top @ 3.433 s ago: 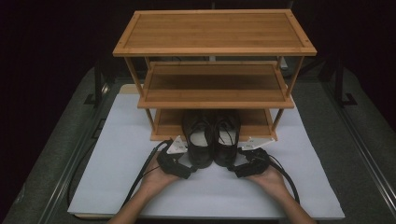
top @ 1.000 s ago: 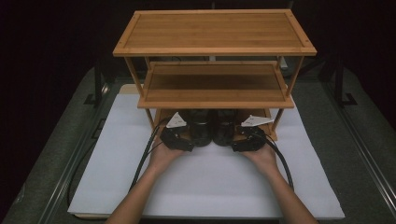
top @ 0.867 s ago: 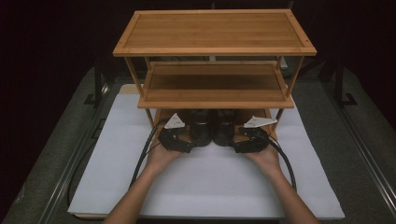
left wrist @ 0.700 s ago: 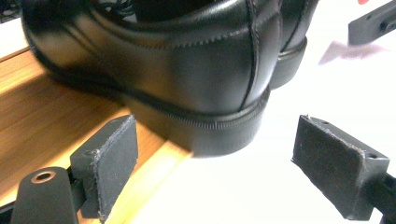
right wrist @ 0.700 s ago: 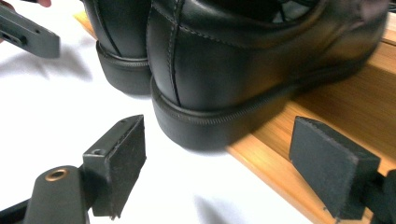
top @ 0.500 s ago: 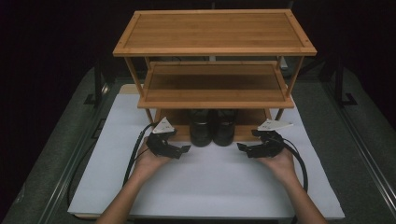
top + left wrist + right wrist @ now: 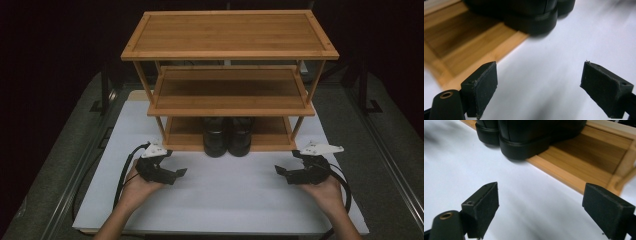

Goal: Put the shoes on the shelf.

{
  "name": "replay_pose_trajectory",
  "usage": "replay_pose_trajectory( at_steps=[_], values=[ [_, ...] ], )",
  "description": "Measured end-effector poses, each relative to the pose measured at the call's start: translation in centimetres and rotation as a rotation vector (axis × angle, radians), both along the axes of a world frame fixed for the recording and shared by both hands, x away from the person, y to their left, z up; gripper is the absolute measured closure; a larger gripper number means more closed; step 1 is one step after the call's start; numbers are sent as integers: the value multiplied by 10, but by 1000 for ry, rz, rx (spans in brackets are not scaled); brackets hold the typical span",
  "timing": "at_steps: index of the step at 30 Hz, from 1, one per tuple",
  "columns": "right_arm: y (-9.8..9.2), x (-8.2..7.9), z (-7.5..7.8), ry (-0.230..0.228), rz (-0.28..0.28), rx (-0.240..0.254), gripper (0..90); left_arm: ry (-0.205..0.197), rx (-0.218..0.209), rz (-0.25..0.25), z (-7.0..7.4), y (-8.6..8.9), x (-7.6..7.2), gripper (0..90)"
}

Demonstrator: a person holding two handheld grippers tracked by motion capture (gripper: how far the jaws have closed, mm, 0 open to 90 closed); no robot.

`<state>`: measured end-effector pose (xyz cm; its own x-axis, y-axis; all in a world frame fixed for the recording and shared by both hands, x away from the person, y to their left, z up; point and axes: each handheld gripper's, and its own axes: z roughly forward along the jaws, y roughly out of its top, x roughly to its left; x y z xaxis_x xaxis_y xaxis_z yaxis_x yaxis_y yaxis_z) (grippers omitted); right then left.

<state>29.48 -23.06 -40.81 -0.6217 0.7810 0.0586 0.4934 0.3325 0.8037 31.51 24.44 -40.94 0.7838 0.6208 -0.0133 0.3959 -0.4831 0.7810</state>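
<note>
A pair of black shoes (image 7: 228, 137) stands side by side on the bottom tier (image 7: 182, 135) of a three-tier bamboo rack (image 7: 230, 32), heels at the tier's front edge. My left gripper (image 7: 179, 173) hovers over the white mat, left of and nearer than the shoes, open and empty. In the left gripper view the nearest heel (image 7: 531, 17) lies beyond the open left gripper (image 7: 536, 92). My right gripper (image 7: 280, 171) mirrors it on the right; its jaws have just been opening, with nothing between them. In the right gripper view a heel (image 7: 524, 137) lies beyond the right gripper (image 7: 540, 212).
The rack stands at the far edge of a white mat (image 7: 225, 205) on a dark table. Its middle shelf (image 7: 230, 90) and top shelf are bare. Black cables (image 7: 122, 175) trail from both grippers over the mat. Dark rails (image 7: 75, 175) run along the table's sides.
Both grippers have drawn back from the shoes, the left one outward to the left and the right one outward to the right, toward the person. The shoes stay on the bottom tier.
</note>
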Motion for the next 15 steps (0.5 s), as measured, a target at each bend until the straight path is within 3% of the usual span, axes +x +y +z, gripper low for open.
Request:
replay_pose_trajectory(
  at_steps=[2, 7, 15],
  values=[
    [-5, -7, -3, -10, -9, -9, 134, 4, 2, 10, -2, 9, -6, 134],
    [-23, -23, -25, 37, -31, -31, 133, 9, 12, 50, -6, 32, -22, 133],
    [-38, -43, -41, 64, -55, -68, 134, 29, 35, 106, -19, 61, -46, 131]
  ],
)
